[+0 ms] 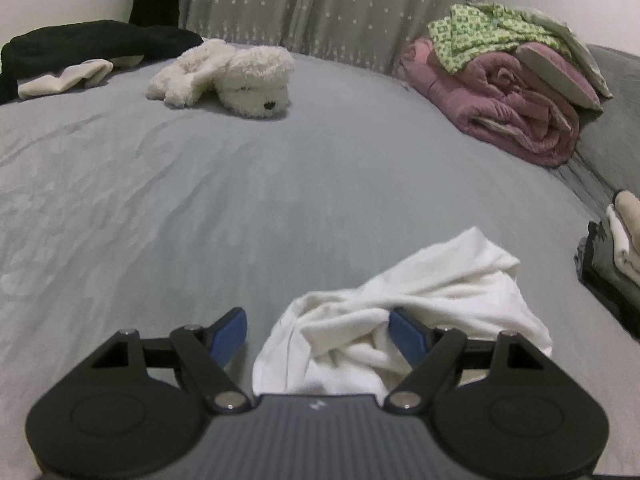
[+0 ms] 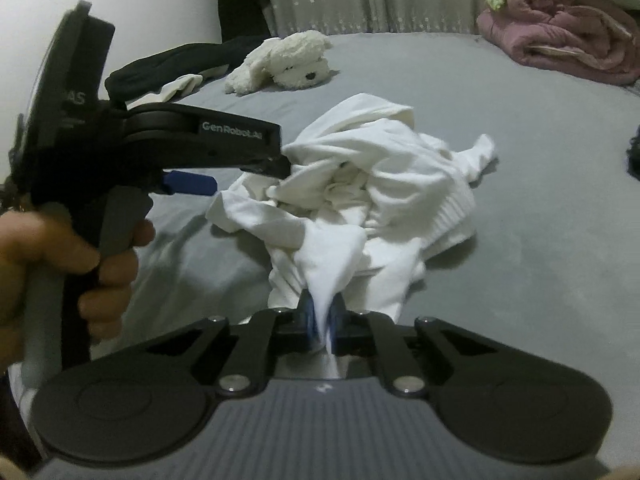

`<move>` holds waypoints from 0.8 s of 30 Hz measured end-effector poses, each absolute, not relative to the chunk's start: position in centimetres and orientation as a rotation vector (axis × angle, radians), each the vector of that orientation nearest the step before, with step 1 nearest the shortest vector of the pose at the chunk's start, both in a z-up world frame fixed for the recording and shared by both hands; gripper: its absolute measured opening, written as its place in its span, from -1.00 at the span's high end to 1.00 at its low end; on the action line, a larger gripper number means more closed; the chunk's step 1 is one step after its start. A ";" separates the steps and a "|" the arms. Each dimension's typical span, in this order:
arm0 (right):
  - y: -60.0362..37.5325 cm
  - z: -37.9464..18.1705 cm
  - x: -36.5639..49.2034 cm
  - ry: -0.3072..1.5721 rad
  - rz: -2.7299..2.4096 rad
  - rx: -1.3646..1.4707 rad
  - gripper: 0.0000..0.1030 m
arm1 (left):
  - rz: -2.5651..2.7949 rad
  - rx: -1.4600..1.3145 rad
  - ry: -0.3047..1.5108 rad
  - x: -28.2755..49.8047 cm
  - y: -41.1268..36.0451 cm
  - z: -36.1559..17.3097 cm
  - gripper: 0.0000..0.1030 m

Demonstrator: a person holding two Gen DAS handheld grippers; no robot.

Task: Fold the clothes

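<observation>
- While the white garment (image 2: 360,192) lies crumpled in one heap on the grey bed sheet (image 1: 200,200), the step in hand looks like the pick-up before any folding: nothing is spread flat yet.
- Right gripper (image 2: 322,320): its blue pads are pinched together on a drawn-up point of the garment's near edge, so it holds cloth.
- Left gripper (image 1: 316,332): its jaws stand wide. One blue pad sits against a fold at the garment's left side, the other hangs over bare sheet, and nothing is clamped. In the right wrist view it reaches in from the left, held by a hand (image 2: 60,256).
- Next move, as I judge it: the left gripper has to close on a second edge or corner, then both must lift and draw apart so the heap opens out. Finding a true hem in the tangle is the hard part, since the folds hide which layer is which.
- Count, relative to the garment: one white garment; two grippers at it; one plush dog (image 1: 240,80) well beyond it; one rolled pink quilt (image 1: 512,108) beyond and to the right, with one green patterned cloth (image 1: 488,32) on top.
- One dark pile of clothes (image 1: 92,48) lies beyond and to the left, and one stack of folded items (image 1: 616,248) just right of the garment; how many pieces each holds I cannot tell.
</observation>
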State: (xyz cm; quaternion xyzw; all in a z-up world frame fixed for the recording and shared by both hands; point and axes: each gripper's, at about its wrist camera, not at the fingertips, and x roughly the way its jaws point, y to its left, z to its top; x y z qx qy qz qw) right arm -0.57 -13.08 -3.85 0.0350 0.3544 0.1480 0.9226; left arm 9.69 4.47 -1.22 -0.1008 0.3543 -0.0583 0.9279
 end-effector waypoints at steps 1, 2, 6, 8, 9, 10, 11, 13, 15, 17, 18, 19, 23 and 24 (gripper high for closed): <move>-13.6 -3.8 -0.8 0.726 0.294 0.072 0.86 | -0.118 -0.212 0.718 9.8 4.5 -1.2 -0.54; -14.1 -3.7 -0.9 0.724 0.280 0.073 0.86 | -0.119 -0.221 0.716 9.8 4.5 -1.1 -0.54; -17.1 -3.7 -1.3 0.720 0.206 0.085 0.86 | -0.130 -0.254 0.711 9.8 4.5 -0.9 -0.54; -19.2 -3.7 -1.7 0.722 0.160 0.100 0.86 | -0.146 -0.265 0.710 9.7 4.2 -0.9 -0.54; -20.2 -3.7 -1.9 0.720 0.137 0.108 0.86 | -0.155 -0.268 0.709 9.6 4.0 -0.9 -0.54; -21.2 -3.7 -2.1 0.716 0.113 0.117 0.86 | -0.165 -0.270 0.708 9.5 3.7 -0.9 -0.54; -22.1 -3.7 -2.4 0.712 0.090 0.126 0.86 | -0.173 -0.270 0.707 9.5 3.5 -0.9 -0.54; -24.0 -3.6 -2.8 0.700 0.035 0.134 0.86 | -0.187 -0.268 0.707 9.4 3.0 -1.0 -0.54; -25.8 -3.5 -3.1 0.690 -0.026 0.147 0.86 | -0.199 -0.265 0.714 9.3 2.4 -1.2 -0.54; -27.8 -3.5 -3.2 0.689 -0.092 0.165 0.86 | -0.210 -0.264 0.720 9.2 1.9 -1.4 -0.54; -28.7 -3.6 -3.2 0.689 -0.133 0.163 0.86 | -0.214 -0.263 0.722 9.2 1.7 -1.5 -0.54; -29.5 -3.7 -3.2 0.690 -0.174 0.161 0.86 | -0.218 -0.262 0.724 9.2 1.5 -1.6 -0.54; -32.7 -4.1 -3.4 0.694 -0.293 0.182 0.86 | -0.231 -0.276 0.734 9.4 0.9 -2.1 -0.54; -33.3 -4.1 -3.5 0.698 -0.291 0.215 0.86 | -0.234 -0.283 0.737 9.4 0.8 -2.2 -0.54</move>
